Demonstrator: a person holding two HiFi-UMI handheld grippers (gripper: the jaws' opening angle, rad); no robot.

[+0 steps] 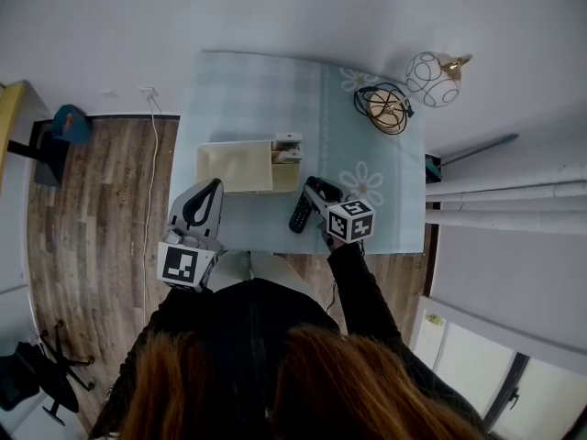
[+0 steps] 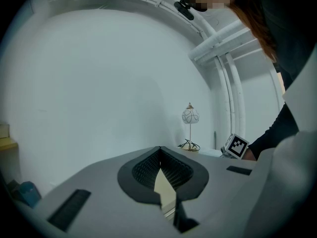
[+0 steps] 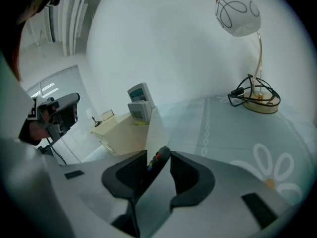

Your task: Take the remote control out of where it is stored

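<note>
A black remote control (image 1: 300, 214) with coloured buttons lies between the jaws of my right gripper (image 1: 313, 193) near the table's front edge. In the right gripper view the remote (image 3: 151, 170) leans on the left pad, and a gap shows at the right pad, so that gripper (image 3: 158, 157) is open. Behind it stands a cream storage box (image 1: 234, 166) with two pale remotes (image 1: 287, 148) upright in its end pocket (image 3: 140, 103). My left gripper (image 1: 216, 187) hangs off the table's front left, its pads meeting at the tips (image 2: 159, 150) with nothing between them.
The light blue tablecloth (image 1: 257, 90) covers the table. A white globe lamp (image 1: 433, 78) and its wire base with a coiled cable (image 1: 383, 108) stand at the back right, the lamp (image 3: 237, 14) also in the right gripper view. Wooden floor lies to the left, where a cord hangs down.
</note>
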